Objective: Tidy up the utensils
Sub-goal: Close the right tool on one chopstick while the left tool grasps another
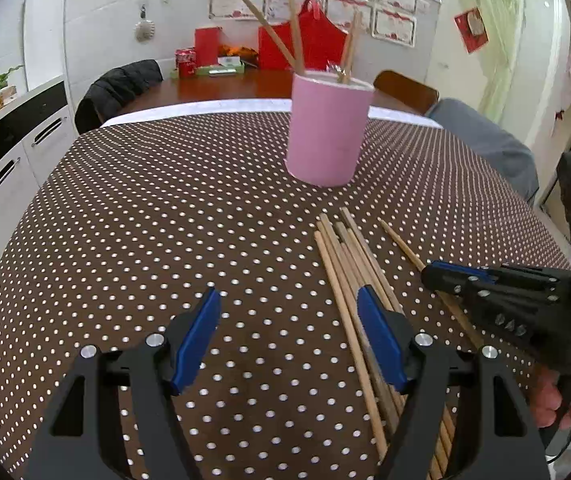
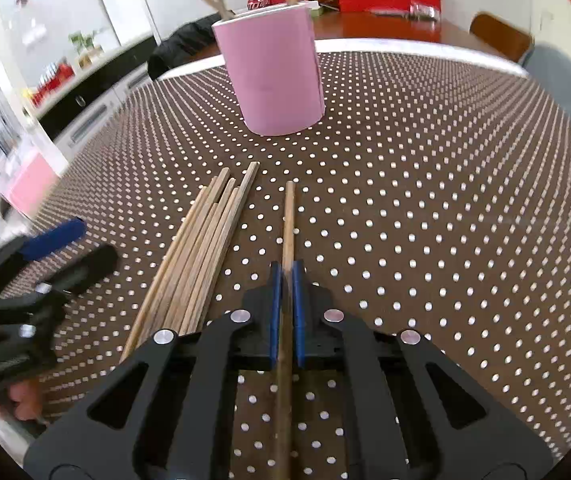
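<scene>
A pink cup stands upright on the dotted tablecloth with several wooden chopsticks sticking out of it. Nearer to me a pile of chopsticks lies flat on the cloth. My left gripper is open just left of the pile, and its right finger overlaps the pile. One chopstick lies apart, right of the pile. My right gripper is shut on that chopstick, its blue pads pressed against both sides.
A chair draped with a black jacket and a wooden table with red boxes stand behind the cloth. White cabinets line the left side. A grey seat sits at the right. A hand grips the right tool.
</scene>
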A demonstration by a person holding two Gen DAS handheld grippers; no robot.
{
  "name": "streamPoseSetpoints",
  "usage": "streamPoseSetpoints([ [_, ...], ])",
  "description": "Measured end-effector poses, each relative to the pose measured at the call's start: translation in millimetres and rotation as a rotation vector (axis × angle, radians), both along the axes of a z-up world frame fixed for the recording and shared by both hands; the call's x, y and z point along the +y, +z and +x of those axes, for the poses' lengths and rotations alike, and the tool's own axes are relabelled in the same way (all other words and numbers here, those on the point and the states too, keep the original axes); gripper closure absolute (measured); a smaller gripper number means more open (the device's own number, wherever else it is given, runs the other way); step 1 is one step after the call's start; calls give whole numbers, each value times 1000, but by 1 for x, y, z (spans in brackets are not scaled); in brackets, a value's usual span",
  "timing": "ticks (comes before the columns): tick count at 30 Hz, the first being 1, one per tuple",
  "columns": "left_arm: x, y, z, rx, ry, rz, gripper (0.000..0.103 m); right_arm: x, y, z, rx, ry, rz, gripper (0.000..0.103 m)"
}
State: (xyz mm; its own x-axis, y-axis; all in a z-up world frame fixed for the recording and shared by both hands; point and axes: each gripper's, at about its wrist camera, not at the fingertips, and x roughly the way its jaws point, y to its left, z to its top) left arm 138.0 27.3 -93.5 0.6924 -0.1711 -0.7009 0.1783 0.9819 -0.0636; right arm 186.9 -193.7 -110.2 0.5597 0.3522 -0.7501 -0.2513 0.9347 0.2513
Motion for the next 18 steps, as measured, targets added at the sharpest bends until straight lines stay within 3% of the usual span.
streamPoseSetpoints([
  [3, -9, -4, 5, 16, 13, 59, 33, -5, -3, -2, 19, -5, 74, 97],
  [8, -19, -8, 13, 61, 18, 114, 33, -3, -5, -5, 28, -11, 111, 97],
  [18, -31, -11, 22, 101, 10, 185, 33, -14, -3, -15, 32, -10, 131, 97],
])
